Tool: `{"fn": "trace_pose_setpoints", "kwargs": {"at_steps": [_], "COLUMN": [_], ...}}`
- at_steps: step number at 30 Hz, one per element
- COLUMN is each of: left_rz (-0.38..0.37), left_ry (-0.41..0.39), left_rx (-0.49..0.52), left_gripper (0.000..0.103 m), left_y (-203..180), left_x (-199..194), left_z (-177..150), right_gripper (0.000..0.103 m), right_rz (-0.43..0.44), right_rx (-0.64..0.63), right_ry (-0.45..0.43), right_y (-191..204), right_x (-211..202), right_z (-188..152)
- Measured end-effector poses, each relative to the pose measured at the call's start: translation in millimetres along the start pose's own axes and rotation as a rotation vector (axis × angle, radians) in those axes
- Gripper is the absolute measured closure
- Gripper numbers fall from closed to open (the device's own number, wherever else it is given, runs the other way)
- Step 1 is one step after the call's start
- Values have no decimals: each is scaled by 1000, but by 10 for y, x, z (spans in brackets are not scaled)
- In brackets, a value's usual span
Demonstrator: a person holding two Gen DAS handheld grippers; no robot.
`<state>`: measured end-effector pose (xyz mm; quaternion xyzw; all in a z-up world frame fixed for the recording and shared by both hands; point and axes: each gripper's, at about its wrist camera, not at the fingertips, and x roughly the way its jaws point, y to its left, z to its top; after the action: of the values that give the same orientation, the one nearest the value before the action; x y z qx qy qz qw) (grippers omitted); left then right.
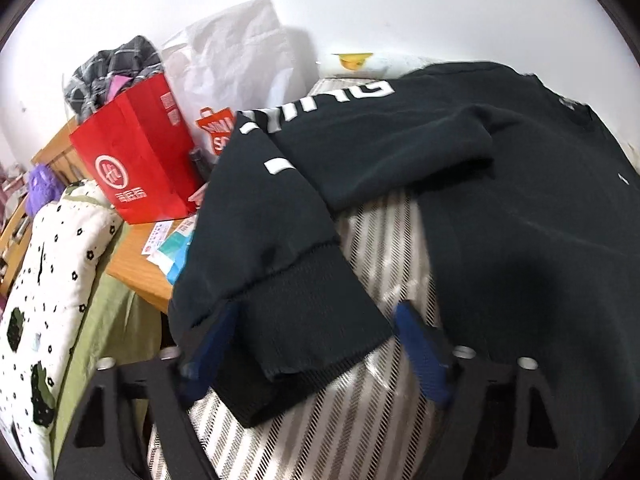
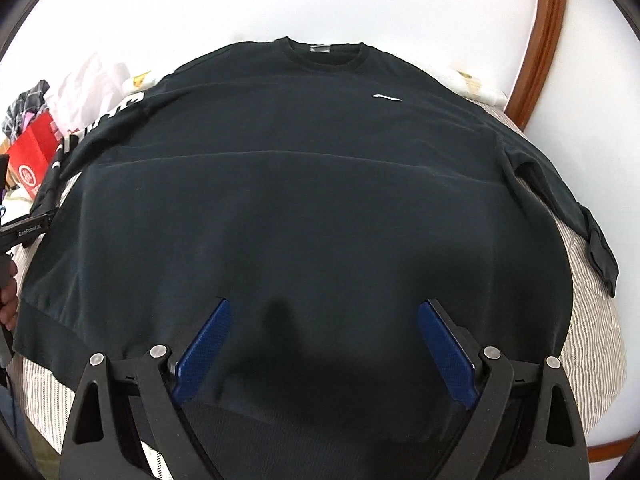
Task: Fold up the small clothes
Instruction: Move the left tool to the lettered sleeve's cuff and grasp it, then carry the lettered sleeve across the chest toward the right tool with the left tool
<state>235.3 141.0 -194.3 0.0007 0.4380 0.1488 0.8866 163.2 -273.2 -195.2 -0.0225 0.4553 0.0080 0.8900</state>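
We have the sweatshirt [image 2: 304,184] flat on the bed [image 2: 592,336], unfolded; our left gripper [image 1: 316,344] spreads around its cuff [image 1: 304,320], our right gripper [image 2: 324,344] spreads over the hem.

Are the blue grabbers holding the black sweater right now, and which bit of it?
Neither is holding it. The left gripper is open with the sleeve cuff between its fingers, not pinched. The right gripper is open over the black sweatshirt.
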Motion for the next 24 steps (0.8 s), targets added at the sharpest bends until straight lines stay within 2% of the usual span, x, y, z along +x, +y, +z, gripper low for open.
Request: {"fn": "trace_pose_setpoints", "kwargs": {"at_steps": [1,2,3,4,8,12,18,24], "left_rz": [10,27,71,82,47,11,-96,-258], "left_ry": [-1,-3,-2,2,23,-27,-102,-123], "left_rx": [-7,-8,-7,-10,-32,-43,28,104], "left_gripper": [49,69,77,85,90,90,90,90], "left_y": [22,39,65,95,181,84,-511,-1411], "left_x": [3,0,-1,-3,-85,-374,-803,-1078], "left_z": [12,20,31,40,112,284,600,801], "right_gripper": [10,10,10,10,10,10,10,10], "right_rz": [0,1,3,4,22,29,11,-13], "right_rx": [7,14,19,24,47,70,127,205], "right_ry": [2,4,5,4,-5,-19,-55,-110], "right_y": [-33,-65,-91,-119,-257,-412,-773,-1225], "right_x": [17,33,44,51,54,30,-57,-244], "right_z": [13,23,29,30,10,-9,-43,-121]}}
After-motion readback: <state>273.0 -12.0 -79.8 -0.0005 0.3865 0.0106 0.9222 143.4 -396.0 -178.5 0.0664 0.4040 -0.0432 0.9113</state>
